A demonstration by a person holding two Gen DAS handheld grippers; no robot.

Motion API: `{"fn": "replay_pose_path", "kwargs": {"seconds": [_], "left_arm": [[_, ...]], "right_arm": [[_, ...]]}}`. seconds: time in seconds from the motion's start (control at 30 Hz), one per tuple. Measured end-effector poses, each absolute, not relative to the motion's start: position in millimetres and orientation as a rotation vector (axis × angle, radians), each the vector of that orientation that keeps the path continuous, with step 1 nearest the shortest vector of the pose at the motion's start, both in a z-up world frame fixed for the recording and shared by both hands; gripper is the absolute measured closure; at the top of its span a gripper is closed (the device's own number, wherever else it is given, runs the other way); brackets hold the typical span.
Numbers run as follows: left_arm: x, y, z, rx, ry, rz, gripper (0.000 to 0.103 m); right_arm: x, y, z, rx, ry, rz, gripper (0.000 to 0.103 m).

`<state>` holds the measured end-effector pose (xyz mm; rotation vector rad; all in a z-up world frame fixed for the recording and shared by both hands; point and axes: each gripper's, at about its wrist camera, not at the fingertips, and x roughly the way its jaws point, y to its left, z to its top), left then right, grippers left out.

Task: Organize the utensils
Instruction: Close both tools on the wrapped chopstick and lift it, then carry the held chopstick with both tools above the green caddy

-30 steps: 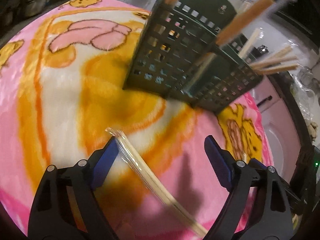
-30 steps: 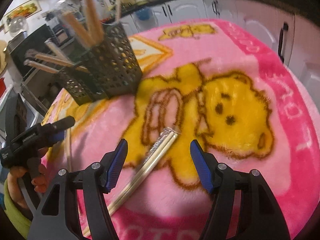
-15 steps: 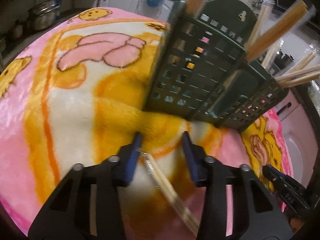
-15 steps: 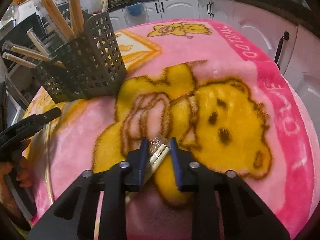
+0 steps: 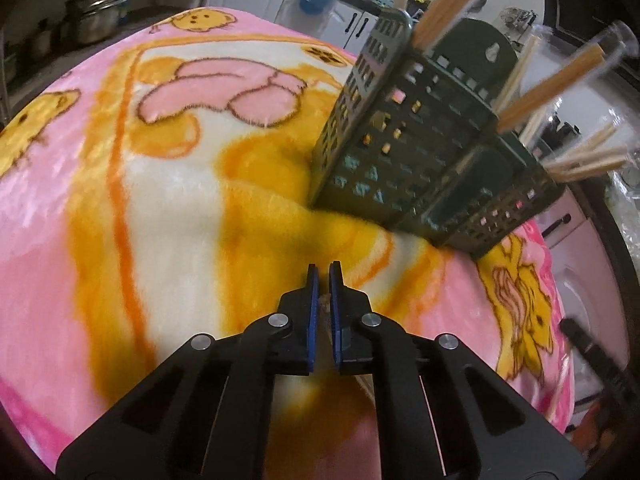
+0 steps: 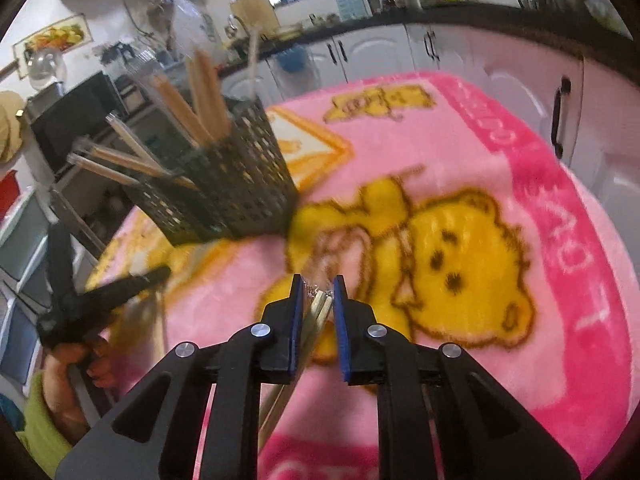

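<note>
A dark green perforated utensil holder (image 5: pixel 424 148) stands on the pink blanket (image 5: pixel 120 200) and holds several wrapped chopstick pairs. It also shows in the right wrist view (image 6: pixel 224 196). My left gripper (image 5: pixel 323 276) is shut on a wrapped pair of chopsticks (image 5: pixel 325 304), mostly hidden between the pads, just short of the holder. My right gripper (image 6: pixel 317 290) is shut on another wrapped pair of chopsticks (image 6: pixel 316 308), which trails back under the jaws, lifted above the bear print.
The left gripper and its hand show in the right wrist view (image 6: pixel 84 308) at the left. White kitchen cabinets (image 6: pixel 520 80) and a dark counter ring the table. The blanket's edge drops off on the right (image 5: pixel 568 320).
Both grippers went from wide open around the chopstick pairs to shut on them. Both have risen a little and the holder looks closer in the left view.
</note>
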<state>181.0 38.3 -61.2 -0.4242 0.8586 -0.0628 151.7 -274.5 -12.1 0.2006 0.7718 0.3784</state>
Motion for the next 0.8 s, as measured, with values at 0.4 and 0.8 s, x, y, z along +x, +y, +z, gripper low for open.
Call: {"fn": "replay_pose_path", "kwargs": {"seconds": [0.4,0.8], "left_arm": [[144,18,9,-0.334,0.696,-0.194,0.102],[137,4,112,-0.252,0.471,-0.291,0.102]], "right_arm": [[137,-245,70,0.152,0.573,0.504,0.094],[135,-230,127,0.125,0.413,0.552,0.095]]}}
